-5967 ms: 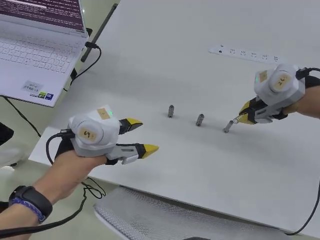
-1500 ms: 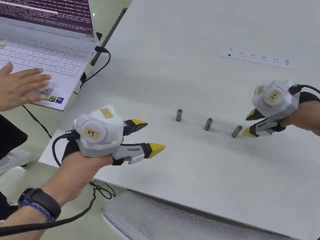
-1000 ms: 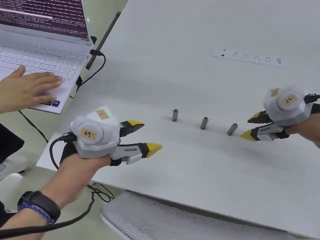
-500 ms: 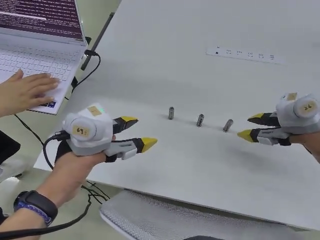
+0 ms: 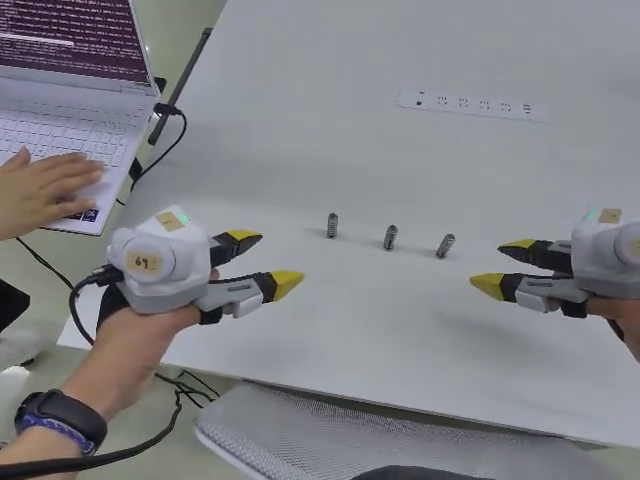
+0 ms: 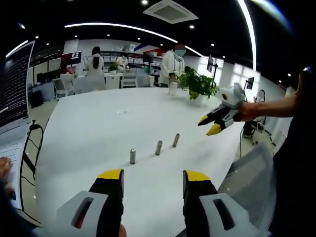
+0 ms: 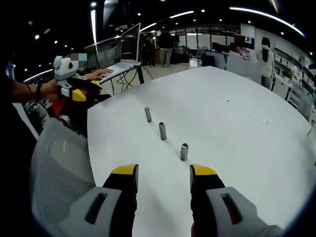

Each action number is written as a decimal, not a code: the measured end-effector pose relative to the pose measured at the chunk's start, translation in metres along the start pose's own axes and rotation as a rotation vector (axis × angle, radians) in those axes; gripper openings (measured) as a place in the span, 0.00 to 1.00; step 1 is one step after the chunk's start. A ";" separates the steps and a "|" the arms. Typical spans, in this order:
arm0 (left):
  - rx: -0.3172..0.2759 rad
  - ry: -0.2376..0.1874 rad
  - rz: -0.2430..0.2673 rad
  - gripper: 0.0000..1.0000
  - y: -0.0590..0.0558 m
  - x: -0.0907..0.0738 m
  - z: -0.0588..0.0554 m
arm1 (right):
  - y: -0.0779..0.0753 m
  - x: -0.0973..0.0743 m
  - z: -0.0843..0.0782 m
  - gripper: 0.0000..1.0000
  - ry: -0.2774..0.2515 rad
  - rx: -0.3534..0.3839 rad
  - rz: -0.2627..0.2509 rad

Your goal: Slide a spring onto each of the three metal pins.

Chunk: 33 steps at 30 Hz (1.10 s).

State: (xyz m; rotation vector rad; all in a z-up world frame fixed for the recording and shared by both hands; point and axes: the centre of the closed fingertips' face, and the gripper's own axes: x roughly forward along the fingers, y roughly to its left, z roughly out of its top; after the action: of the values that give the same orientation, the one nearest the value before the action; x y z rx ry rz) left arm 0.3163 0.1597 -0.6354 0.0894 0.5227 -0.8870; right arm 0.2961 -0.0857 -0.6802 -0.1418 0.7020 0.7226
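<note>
Three short metal pins stand in a row on the white table, each wrapped in a spring: the left pin point(image 5: 332, 225), the middle pin point(image 5: 390, 237) and the right pin point(image 5: 445, 246). My left gripper point(image 5: 265, 262) hovers open and empty to the left of the row, near the table's front edge. My right gripper point(image 5: 503, 264) hovers open and empty just right of the right pin. In the left gripper view the row point(image 6: 158, 147) stands ahead of my open left gripper point(image 6: 154, 175). In the right gripper view the nearest pin point(image 7: 184, 151) stands just beyond my open right gripper point(image 7: 164, 170).
An open laptop point(image 5: 60, 110) sits at the far left with a person's hand point(image 5: 45, 190) on its keyboard. Cables point(image 5: 165, 125) run off the table's left edge. A white power strip point(image 5: 472, 104) lies at the back. A mesh chair back point(image 5: 300, 440) stands below the front edge.
My right gripper, once shut on a spring at the right pin, has let go and drawn back to the right, open. A hand came onto the laptop. The left gripper barely moved.
</note>
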 end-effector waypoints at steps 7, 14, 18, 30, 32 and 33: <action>-0.001 -0.004 0.006 0.44 0.001 -0.002 0.001 | 0.006 -0.013 -0.004 0.43 -0.033 0.052 -0.017; -0.004 -0.006 0.013 0.46 0.001 -0.004 0.000 | 0.012 -0.022 -0.010 0.47 -0.052 0.090 -0.033; -0.008 -0.007 0.021 0.47 0.003 -0.007 -0.002 | 0.015 -0.025 -0.018 0.49 -0.041 0.100 -0.037; -0.026 -0.007 0.037 0.49 0.007 -0.013 -0.008 | 0.023 -0.033 -0.026 0.55 -0.058 0.138 -0.041; -0.027 -0.008 0.039 0.50 0.007 -0.014 -0.007 | 0.024 -0.033 -0.027 0.56 -0.058 0.140 -0.039; -0.027 -0.009 0.039 0.50 0.007 -0.014 -0.007 | 0.025 -0.033 -0.027 0.56 -0.058 0.141 -0.039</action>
State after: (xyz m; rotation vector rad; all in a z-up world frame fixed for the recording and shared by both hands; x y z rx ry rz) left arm 0.3117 0.1762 -0.6357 0.0705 0.5226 -0.8421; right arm 0.2477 -0.0951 -0.6776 -0.0058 0.6900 0.6353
